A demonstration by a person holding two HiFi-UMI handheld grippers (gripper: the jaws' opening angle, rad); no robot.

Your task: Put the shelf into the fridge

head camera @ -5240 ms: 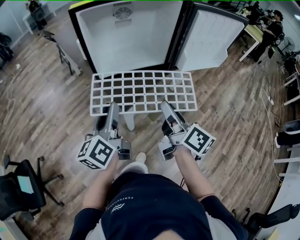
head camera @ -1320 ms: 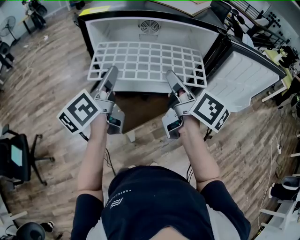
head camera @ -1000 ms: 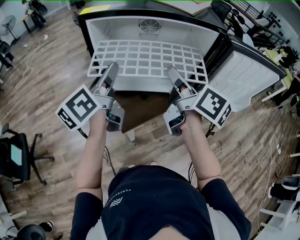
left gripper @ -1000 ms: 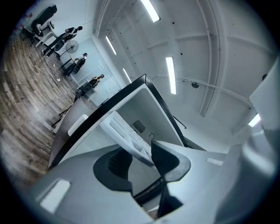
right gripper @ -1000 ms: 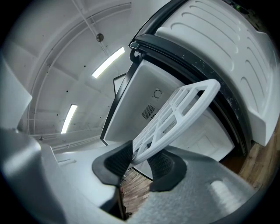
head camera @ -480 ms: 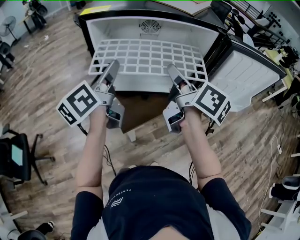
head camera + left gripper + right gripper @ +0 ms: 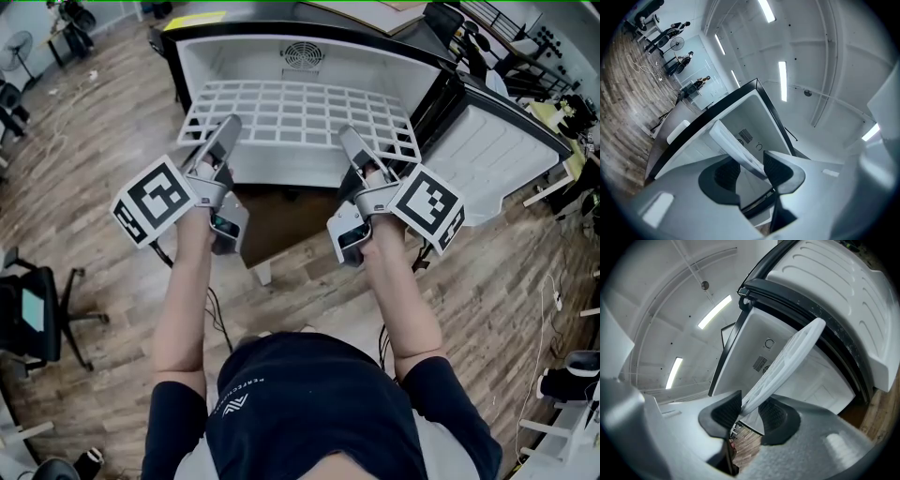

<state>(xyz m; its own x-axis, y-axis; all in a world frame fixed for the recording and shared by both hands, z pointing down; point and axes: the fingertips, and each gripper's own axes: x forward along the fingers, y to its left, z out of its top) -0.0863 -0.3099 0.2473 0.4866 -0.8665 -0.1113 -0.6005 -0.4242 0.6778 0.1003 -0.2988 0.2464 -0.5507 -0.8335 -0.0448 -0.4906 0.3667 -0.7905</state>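
The white grid shelf (image 7: pixel 300 112) lies level inside the open white fridge (image 7: pixel 202 56), its near edge sticking out toward me. My left gripper (image 7: pixel 228 124) stands at that edge on the left, my right gripper (image 7: pixel 349 136) on the right. In the left gripper view the shelf edge (image 7: pixel 736 147) runs between the pads (image 7: pixel 780 168) with a gap beside it. In the right gripper view the shelf (image 7: pixel 787 357) leans by one pad (image 7: pixel 726 413) and stands off the other. Both grippers' jaws have just been opening and are open around the edge.
The fridge door (image 7: pixel 487 159) hangs open to the right, close to my right hand. A black office chair (image 7: pixel 37 319) stands at the left on the wood floor. Desks and chairs (image 7: pixel 544 75) fill the far right. A white leg (image 7: pixel 262 272) stands below the fridge opening.
Five seconds ago the shelf was held out in front of the fridge; now it sits inside. Over the last second both hands stay at its near edge and hardly move.
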